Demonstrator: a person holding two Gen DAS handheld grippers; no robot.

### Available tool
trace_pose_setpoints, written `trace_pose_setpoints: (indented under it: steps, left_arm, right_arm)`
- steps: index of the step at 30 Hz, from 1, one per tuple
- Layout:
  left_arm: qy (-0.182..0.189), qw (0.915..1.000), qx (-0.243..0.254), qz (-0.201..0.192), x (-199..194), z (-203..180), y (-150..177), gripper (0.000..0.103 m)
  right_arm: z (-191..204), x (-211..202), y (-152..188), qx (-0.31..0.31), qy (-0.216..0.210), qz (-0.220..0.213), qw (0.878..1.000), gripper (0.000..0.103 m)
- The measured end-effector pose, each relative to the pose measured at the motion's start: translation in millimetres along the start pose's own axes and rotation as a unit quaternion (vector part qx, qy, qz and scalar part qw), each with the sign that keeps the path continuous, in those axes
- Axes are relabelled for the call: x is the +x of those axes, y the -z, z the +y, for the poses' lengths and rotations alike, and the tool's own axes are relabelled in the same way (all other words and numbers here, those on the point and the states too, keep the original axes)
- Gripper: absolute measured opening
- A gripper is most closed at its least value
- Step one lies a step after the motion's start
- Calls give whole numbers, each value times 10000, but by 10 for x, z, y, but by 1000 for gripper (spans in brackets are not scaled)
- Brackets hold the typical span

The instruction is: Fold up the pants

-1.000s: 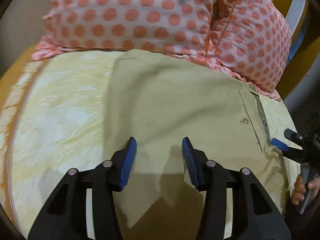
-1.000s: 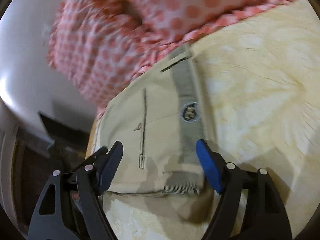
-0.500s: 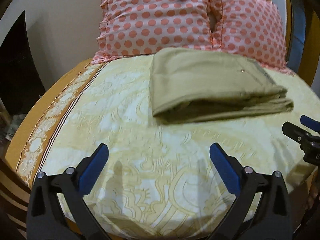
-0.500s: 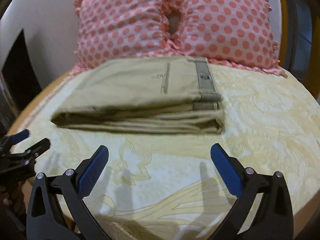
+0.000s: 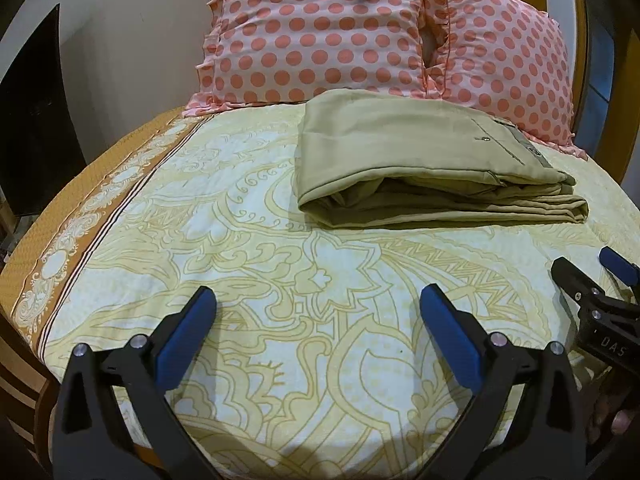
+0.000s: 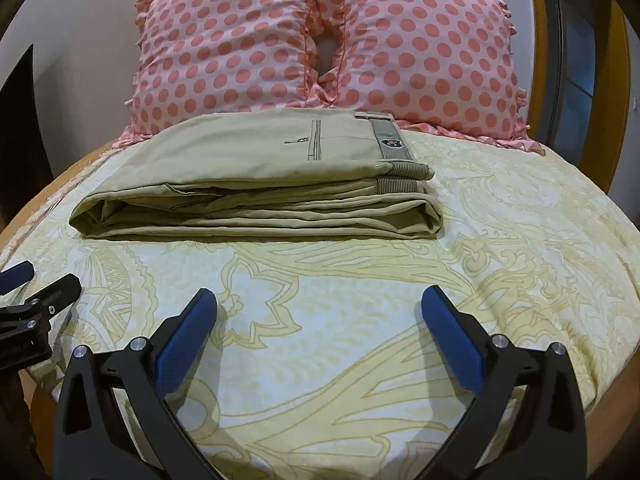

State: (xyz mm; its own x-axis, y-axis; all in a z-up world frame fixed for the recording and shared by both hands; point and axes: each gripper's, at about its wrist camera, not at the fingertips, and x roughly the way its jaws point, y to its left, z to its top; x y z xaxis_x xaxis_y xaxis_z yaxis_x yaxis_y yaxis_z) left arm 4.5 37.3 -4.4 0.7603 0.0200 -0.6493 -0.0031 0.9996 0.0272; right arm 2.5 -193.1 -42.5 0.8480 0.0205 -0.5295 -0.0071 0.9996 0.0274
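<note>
Pants: one khaki pair (image 6: 256,184), folded into a flat stack of layers, lying on the bed toward its head end, the far edge touching the pillows.
Waistband: striped grey band (image 6: 394,144) on top at the right end of the stack, with a small dark badge too small to read.
Pocket: one welt pocket with a button (image 5: 485,139) on the upper layer.
Pillows: two (image 6: 224,44), pink with coral dots and frilled edges, side by side behind the pants.
Bedsheet: one (image 5: 280,280), cream with yellow floral lines and an orange-brown border at the left edge.
Left gripper (image 5: 318,312): blue pads spread wide, nothing between them, over bare sheet well short of the pants.
Right gripper (image 6: 320,312): pads likewise spread wide and empty, near the bed's foot.
Writing: "DAS" in white on the right gripper's body (image 5: 612,350).
In the way: nothing between either gripper and the pants.
</note>
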Motion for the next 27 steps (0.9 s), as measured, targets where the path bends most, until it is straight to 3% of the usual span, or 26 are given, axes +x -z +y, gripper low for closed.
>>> trace_pose_setpoints:
  steps: [27]
  left_arm:
    - [39,10000,24,-17,22,17,-23,101]
  right_arm:
    - [2,-8,16,-6,-1,-83,10000,102]
